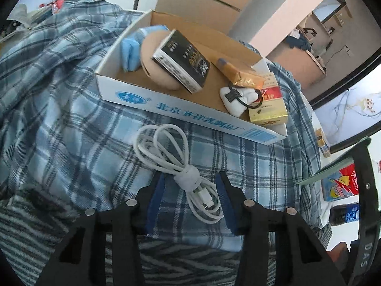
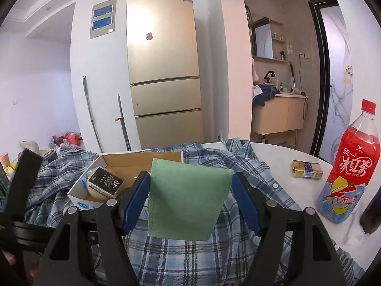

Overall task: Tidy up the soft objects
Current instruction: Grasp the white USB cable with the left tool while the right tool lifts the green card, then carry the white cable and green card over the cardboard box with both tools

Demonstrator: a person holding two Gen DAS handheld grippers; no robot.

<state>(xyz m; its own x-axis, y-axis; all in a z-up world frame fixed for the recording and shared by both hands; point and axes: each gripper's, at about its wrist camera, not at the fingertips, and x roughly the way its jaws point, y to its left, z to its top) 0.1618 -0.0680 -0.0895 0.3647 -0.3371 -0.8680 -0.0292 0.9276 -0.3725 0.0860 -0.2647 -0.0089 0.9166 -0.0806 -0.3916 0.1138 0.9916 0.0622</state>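
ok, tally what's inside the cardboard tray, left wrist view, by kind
Boxes: 3, a black printed box, an orange-gold pack, a red-and-gold pack
Blue folded cloth: 1
Tan round pad: 1
White soft pouch with black ring: 1
Total: 6

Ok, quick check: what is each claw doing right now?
Left claw: open, jaws either side of the bundled white cable, pads not pressing on it.
Right claw: shut on the green cloth.
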